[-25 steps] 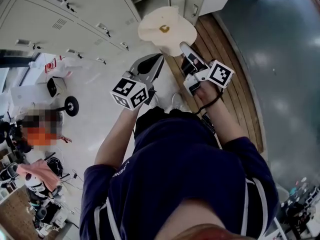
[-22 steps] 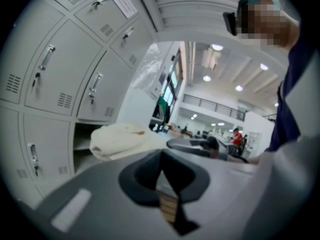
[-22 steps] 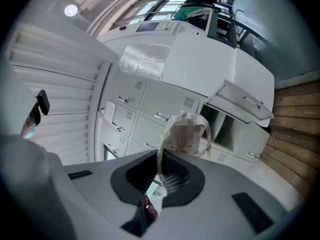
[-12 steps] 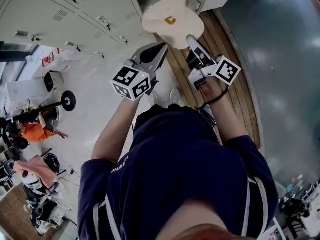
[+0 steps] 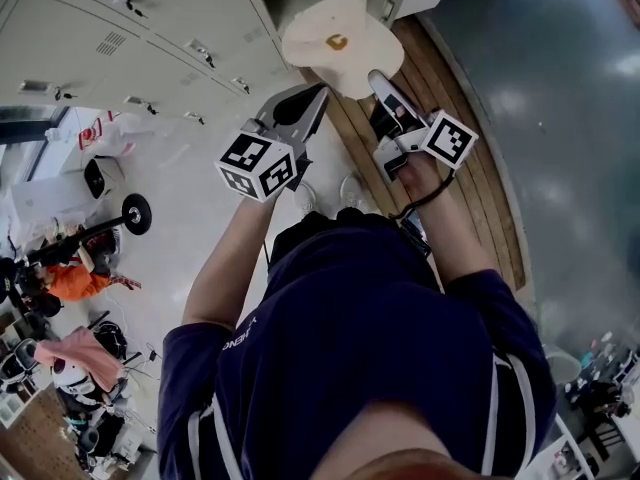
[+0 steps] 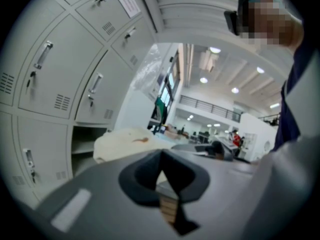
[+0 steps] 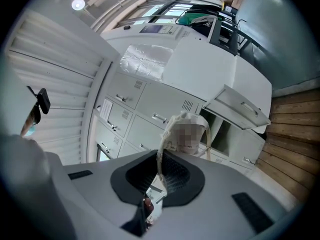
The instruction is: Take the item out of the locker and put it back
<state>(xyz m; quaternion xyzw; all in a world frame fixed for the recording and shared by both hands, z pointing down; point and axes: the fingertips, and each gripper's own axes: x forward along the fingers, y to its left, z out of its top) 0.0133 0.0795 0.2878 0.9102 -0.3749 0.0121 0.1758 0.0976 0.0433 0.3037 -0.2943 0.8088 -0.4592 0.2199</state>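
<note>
My right claw (image 5: 378, 83) is closed on the strap (image 7: 161, 156) of the cream cloth bag (image 5: 340, 33), which hangs just ahead of it and outside the open locker (image 7: 225, 129) beyond, so I judge taking out done and putting back left, while my left claw (image 5: 312, 103) beside it is closed and empty.

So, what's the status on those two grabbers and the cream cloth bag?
Right gripper shut on strap of cream cloth bag. Left gripper shut, empty. Bag hangs outside the open grey metal locker; nothing blocking.

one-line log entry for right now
right claw: shut on bag strap | cream bag: hanging outside open locker | left claw: shut, empty
</note>
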